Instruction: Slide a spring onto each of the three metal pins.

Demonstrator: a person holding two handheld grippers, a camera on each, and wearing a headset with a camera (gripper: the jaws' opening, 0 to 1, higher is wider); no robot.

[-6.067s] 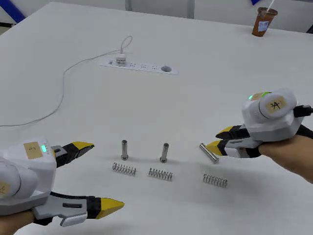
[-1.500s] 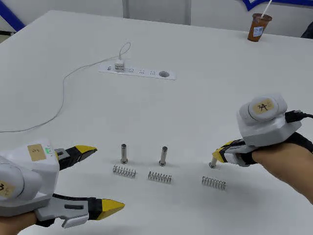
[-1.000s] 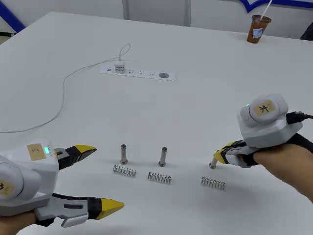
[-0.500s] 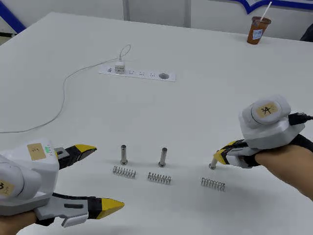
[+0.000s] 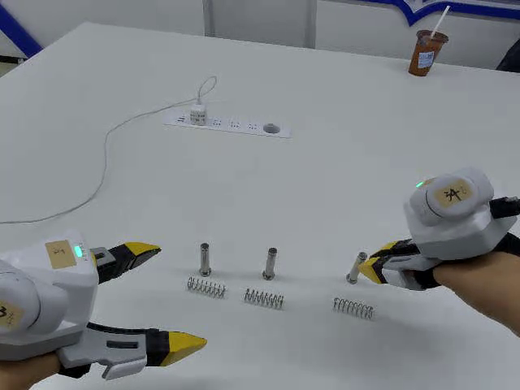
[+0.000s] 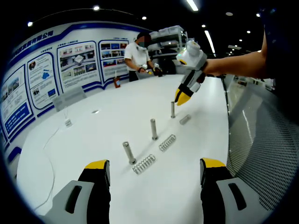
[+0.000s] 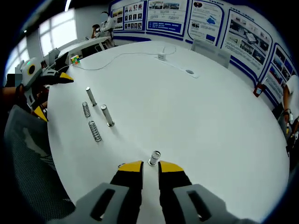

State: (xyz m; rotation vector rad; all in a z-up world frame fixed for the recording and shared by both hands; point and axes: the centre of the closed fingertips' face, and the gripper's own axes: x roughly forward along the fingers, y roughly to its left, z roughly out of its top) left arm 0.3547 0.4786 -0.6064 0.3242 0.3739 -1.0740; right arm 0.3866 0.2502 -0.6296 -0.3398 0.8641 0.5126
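Observation:
Three metal pins stand upright in a row on the white table: left pin [image 5: 205,259] [image 6: 127,152] [image 7: 90,96], middle pin [image 5: 270,264] [image 6: 153,129] [image 7: 107,115], right pin [image 5: 357,267] [image 6: 173,109] [image 7: 154,158]. In front of each lies a spring: left [image 5: 206,287], middle [image 5: 264,299], right [image 5: 353,308]. My right gripper [image 5: 375,270] [image 7: 151,167] sits just right of the right pin, jaws parted about a pin's width, the pin just beyond its tips. My left gripper [image 5: 166,296] [image 6: 154,165] hovers wide open at the near left, holding nothing.
A white power strip [image 5: 227,126] with a plug and a trailing cable [image 5: 106,154] lies mid-table. A cup with a straw [image 5: 424,50] stands at the far right. A person [image 6: 135,51] stands beyond the table.
My right gripper, which held the right pin tilted in the air six seconds ago and then stood it down, has now drawn back to the right off the pin. The left gripper has stayed put.

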